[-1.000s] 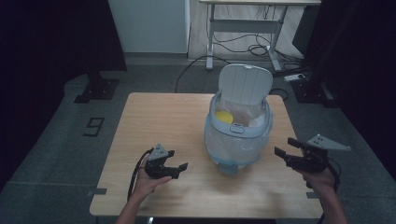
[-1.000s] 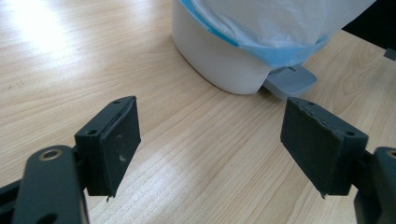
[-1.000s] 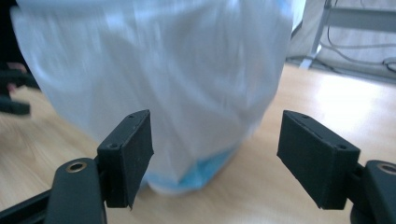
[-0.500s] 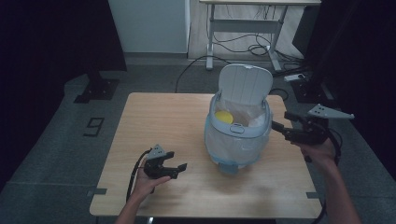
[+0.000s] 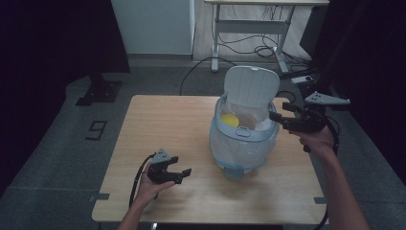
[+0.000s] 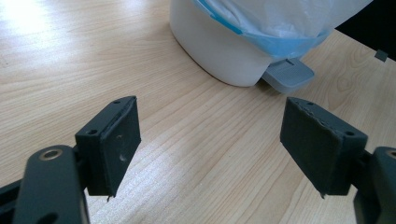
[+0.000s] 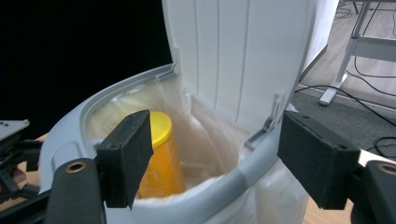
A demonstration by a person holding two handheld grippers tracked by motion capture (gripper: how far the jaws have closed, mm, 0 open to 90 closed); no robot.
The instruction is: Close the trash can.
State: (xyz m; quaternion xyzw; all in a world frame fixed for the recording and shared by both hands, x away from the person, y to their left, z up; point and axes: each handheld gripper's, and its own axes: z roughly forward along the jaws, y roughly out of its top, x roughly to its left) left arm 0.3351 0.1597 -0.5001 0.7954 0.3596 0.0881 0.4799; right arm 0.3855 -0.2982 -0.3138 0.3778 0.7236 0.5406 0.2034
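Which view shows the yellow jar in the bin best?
The right gripper view: the yellow jar stands close, lid and side visible inside the bin. The high view shows its lid from above. The left gripper view shows the bin's base outside.

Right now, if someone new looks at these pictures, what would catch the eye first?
Probably the pale bin at the right middle of the wooden table, its lid standing open and a yellow-capped container inside its plastic liner. The right gripper, jaws open, hangs by the bin's rim, while the left gripper, also open, sits low near the table's front edge.
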